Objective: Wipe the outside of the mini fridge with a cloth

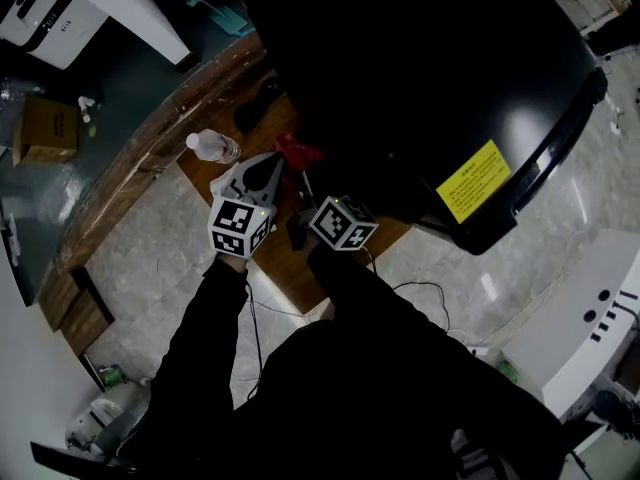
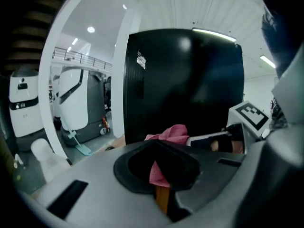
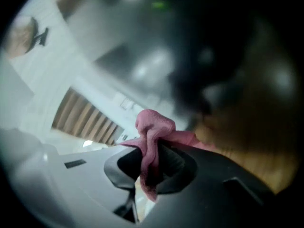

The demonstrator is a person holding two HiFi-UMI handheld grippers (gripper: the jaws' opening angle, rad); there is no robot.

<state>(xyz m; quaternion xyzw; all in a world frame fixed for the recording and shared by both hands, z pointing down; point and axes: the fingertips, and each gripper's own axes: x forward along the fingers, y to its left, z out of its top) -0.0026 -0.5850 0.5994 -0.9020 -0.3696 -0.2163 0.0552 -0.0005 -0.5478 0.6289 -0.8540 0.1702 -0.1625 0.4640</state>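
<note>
**Cloth Held by Two Claws**

The left claw (image 2: 159,175) is shut on the red cloth (image 3: 154,125), and so is the right claw (image 3: 149,167). The cloth is held low, just beside the black fridge (image 1: 430,88). It could be tugged loose if the claws are pulled apart. The bottle (image 1: 213,146) nearby could be knocked. More room is seen along the fridge's side.

Noting pale, glossy floor tiles (image 1: 150,258) reflecting overhead light. Recording a long wooden platform (image 1: 130,168) crossing them diagonally, a cardboard box (image 1: 45,128) lying beyond it, a white machine (image 1: 50,8) standing nearby. Observing ceiling lights (image 2: 90,30) glowing beside a white pillar (image 2: 129,70).
</note>
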